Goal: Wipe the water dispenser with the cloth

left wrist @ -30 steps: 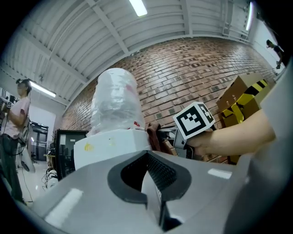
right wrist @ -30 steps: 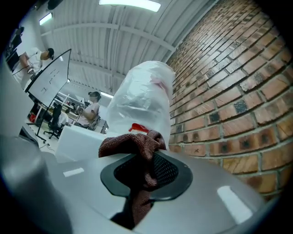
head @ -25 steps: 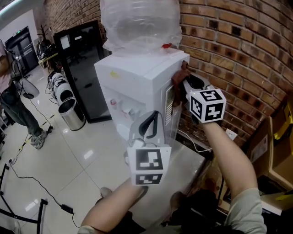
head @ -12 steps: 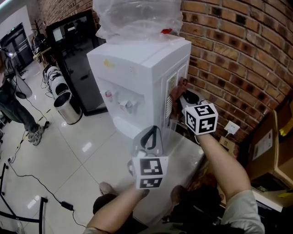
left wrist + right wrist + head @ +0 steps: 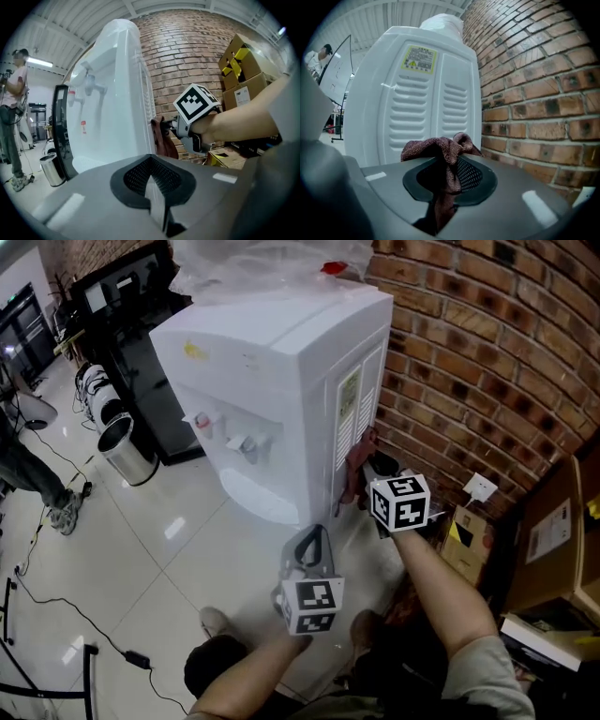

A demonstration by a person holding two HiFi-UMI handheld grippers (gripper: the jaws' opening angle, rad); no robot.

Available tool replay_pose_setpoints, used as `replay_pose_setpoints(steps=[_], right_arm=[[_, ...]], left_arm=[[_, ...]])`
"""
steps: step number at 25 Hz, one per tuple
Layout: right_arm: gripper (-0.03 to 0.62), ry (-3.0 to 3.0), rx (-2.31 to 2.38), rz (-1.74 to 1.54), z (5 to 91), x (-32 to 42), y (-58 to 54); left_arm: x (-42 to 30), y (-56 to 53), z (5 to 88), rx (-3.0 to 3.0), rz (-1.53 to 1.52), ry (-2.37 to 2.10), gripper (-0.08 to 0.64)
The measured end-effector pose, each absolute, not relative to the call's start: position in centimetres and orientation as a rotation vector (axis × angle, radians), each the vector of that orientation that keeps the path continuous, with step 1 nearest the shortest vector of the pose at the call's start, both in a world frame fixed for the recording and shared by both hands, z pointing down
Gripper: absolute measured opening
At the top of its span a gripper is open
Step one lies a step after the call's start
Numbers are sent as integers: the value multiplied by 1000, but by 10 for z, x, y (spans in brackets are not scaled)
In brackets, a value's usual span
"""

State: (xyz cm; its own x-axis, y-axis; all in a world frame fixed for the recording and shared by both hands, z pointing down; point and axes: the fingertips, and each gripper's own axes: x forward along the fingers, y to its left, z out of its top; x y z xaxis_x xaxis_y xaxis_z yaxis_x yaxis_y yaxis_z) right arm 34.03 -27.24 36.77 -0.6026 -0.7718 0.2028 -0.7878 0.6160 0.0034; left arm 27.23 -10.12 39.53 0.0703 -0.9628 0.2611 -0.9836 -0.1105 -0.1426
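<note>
We find the right gripper clamped on the cloth, the water dispenser and its vented side directly ahead; the left gripper, closed and empty, stands farther off.

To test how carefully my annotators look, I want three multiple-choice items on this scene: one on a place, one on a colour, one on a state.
1. Where is the cloth?
A) draped on a chair
B) at the water dispenser's vented side panel
C) in a sink

2. What colour is the cloth?
A) blue
B) white
C) reddish-brown

3. The right gripper is:
A) open and empty
B) shut on the cloth
C) holding a cup

Answers:
1 B, the right gripper view shows the cloth just before the louvred panel.
2 C, its weave shows reddish-brown.
3 B, the jaws pinch the cloth between them.
</note>
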Motion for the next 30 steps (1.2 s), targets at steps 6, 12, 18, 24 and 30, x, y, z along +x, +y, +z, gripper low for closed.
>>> replay_pose_setpoints(steps=[6,12,18,24,30], right_arm=[[72,-2515,1285,281,457,345,-279],[73,-2353,1163,393,551,340,-274],[74,-2238,1065,497,619,336,-268],[74,-2131,927,503,667,331,-249],[74,-2108,883,468,674,331,-243]], left_arm=[[281,-97,464,2197,547,-1983,0],[282,-99,514,2165,634,-1944,0],[285,-89,551,2115,686,-1886,0],[289,-81,567,2108,732,-1848,0],[294,-79,562,2123,707,-1838,0]])
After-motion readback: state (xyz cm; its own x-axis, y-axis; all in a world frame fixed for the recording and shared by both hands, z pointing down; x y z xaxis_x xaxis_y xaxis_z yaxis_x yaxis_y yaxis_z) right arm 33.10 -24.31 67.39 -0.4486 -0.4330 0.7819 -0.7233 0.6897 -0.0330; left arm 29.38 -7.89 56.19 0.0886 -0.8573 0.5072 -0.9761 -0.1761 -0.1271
